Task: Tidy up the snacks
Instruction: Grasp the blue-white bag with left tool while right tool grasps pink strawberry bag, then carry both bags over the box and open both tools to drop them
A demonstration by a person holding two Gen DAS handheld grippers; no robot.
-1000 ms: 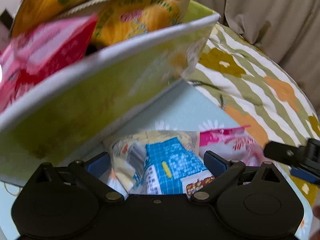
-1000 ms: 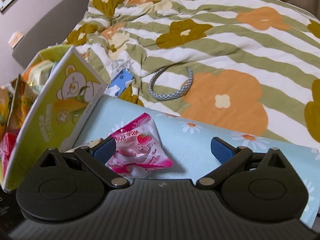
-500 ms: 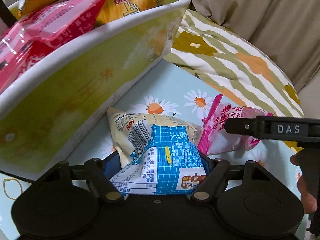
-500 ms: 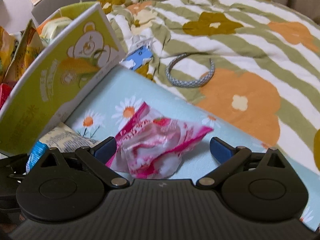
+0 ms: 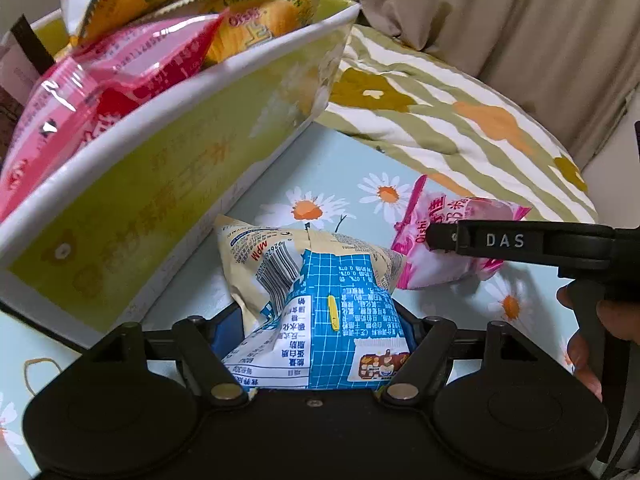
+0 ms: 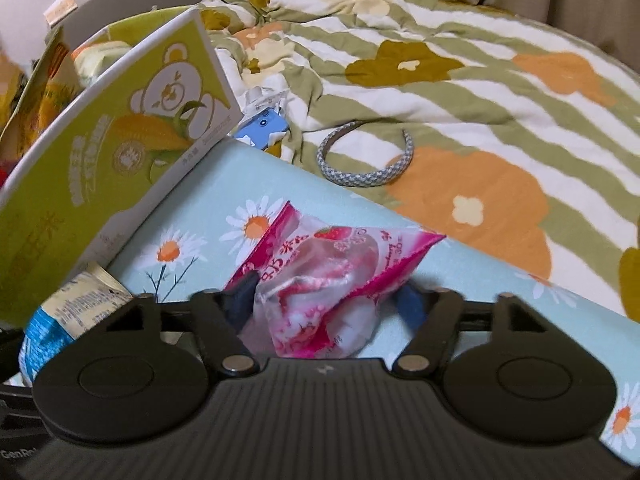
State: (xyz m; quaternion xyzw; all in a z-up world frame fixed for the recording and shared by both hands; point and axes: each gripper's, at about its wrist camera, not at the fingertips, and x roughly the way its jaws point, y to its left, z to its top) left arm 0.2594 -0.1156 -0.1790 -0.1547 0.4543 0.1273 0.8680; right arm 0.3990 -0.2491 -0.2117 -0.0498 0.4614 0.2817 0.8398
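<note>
A blue-and-cream snack packet (image 5: pixel 332 300) lies on the daisy-print top beside the green box (image 5: pixel 160 184). My left gripper (image 5: pixel 316 324) is closing, and its pads press the packet's sides. A pink strawberry packet (image 6: pixel 332 256) lies to the right, crumpled between the closing jaws of my right gripper (image 6: pixel 326 304), whose pads touch it. In the left wrist view one right finger (image 5: pixel 500 240) crosses that pink packet (image 5: pixel 432 272). The green box (image 6: pixel 120 152) holds a pink bag (image 5: pixel 100 80) and yellow corn-pop bags (image 5: pixel 260 12).
The light blue daisy-print top (image 5: pixel 340 168) ends at a flowered, striped quilt (image 6: pixel 460 80). On the quilt lie a braided headband (image 6: pixel 368 168) and a small blue item (image 6: pixel 262 128). A rubber band (image 5: pixel 40 372) lies at the left. A person's hand (image 5: pixel 588 360) holds the right gripper.
Both grippers have closed in on their packets: the left around the blue-and-cream one, the right around the pink one, which now looks crumpled. The box has slid away to the left in both views.
</note>
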